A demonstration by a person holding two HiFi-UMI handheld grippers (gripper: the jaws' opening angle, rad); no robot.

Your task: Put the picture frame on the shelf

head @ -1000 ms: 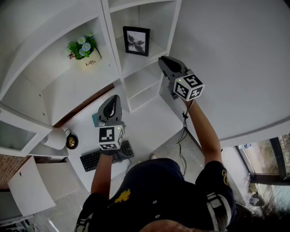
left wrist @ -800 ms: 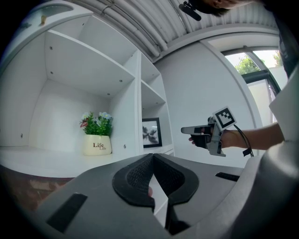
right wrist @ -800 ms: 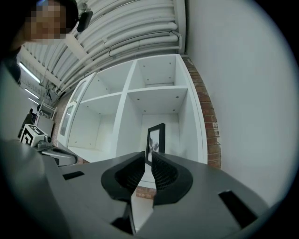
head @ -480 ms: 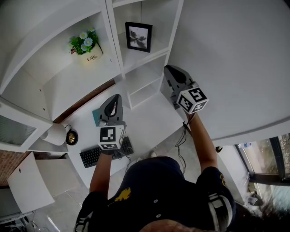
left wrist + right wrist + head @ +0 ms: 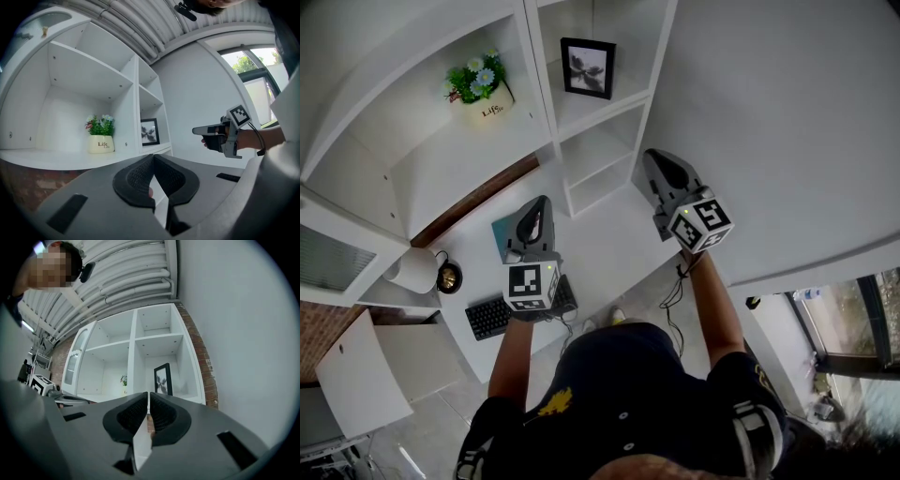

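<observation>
1 picture frame (image 5: 587, 67), 1 flowerpot (image 5: 492, 109)

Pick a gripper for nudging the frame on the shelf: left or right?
Right, probably. The right gripper points toward the picture frame; the left gripper sits lower, offset toward the flower pot. Both shut, empty.

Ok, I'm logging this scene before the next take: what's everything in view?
picture frame: one, black, standing in a narrow shelf compartment
flower pot: one, white with green leaves, wide compartment left of the frame
shelf unit: one, white, above the desk
desk: one, white
keyboard: one, black, near desk edge
flat pad: one, teal, on the desk, partly behind the left gripper
left gripper: one, grey, jaws together, empty
right gripper: one, grey, jaws together, empty
</observation>
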